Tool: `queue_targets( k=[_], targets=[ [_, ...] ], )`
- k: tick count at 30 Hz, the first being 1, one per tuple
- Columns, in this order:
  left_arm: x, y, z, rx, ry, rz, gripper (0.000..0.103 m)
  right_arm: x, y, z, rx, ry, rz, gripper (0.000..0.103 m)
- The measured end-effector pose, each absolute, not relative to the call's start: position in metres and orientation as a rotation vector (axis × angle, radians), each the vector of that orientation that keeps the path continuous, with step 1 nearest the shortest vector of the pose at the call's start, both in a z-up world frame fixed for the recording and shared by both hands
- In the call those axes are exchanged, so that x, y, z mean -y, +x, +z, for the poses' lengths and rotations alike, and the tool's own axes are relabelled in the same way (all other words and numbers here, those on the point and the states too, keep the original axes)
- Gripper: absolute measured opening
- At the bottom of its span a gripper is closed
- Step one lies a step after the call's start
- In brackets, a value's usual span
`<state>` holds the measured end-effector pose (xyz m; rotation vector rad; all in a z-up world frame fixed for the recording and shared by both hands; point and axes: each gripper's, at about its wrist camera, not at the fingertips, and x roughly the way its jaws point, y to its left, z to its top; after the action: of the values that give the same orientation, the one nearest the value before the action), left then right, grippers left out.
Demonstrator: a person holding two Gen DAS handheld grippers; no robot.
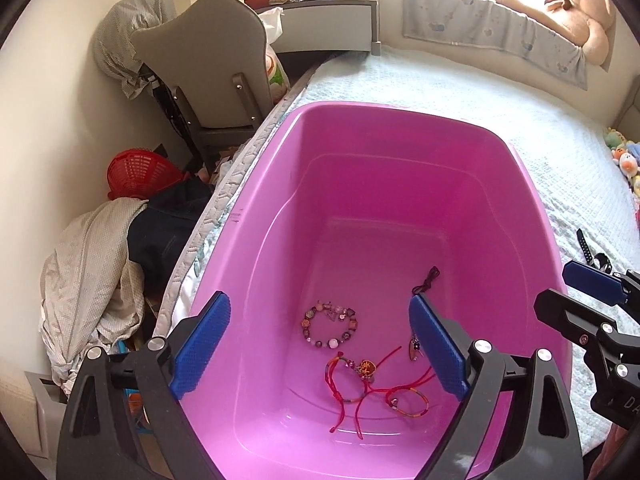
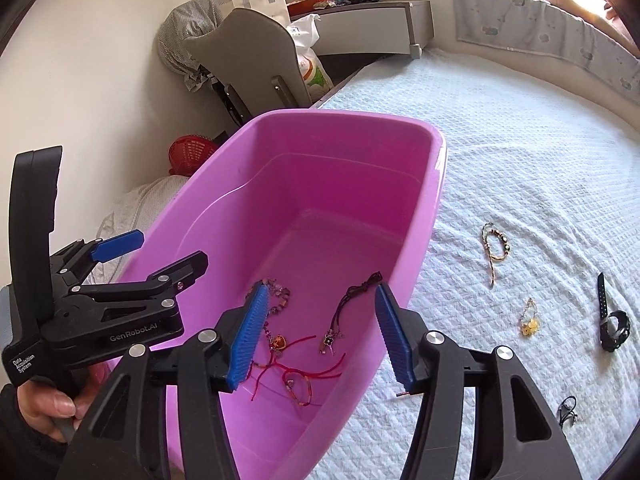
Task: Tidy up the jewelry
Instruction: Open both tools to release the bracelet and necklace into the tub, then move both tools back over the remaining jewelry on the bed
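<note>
A: Right gripper (image 2: pixel 318 336) wide open, empty, low centre above pink tub (image 2: pixel 434 168). Left gripper (image 1: pixel 320 344) likewise gaping, holding nothing.

B: Beaded bracelet (image 1: pixel 329 326) and red cord bracelets (image 1: pixel 370 380) inside; chain bracelet (image 2: pixel 495 246), gold charm (image 2: pixel 530 322), watch (image 2: pixel 612 326) on bed (image 2: pixel 520 140), right. Could snag quilt weave.

The pink tub (image 1: pixel 400 152) is glossy smooth plastic on a white waffle-textured cloth bedspread (image 2: pixel 520 152), the gripper pads (image 1: pixel 202 344) are ribbed matt blue set in matt black plastic, and the red cord bracelets (image 1: pixel 372 384) look like woven string.
</note>
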<state>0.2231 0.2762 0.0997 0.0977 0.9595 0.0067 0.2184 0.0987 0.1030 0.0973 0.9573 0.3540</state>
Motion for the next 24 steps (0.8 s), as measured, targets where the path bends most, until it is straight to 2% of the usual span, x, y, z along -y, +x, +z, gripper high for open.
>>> queue_targets(
  k=[10,24],
  targets=[
    [-0.260,0.201,0.108,-0.956,0.085,-0.004,0.094,-0.080,0.198,0.109,-0.945,0.118,0.344,0.061],
    [-0.214,0.158,0.123,-0.937,0.069,-0.078,0.095,-0.020,0.145,0.113,-0.934,0.162,0.316,0.065]
  ],
)
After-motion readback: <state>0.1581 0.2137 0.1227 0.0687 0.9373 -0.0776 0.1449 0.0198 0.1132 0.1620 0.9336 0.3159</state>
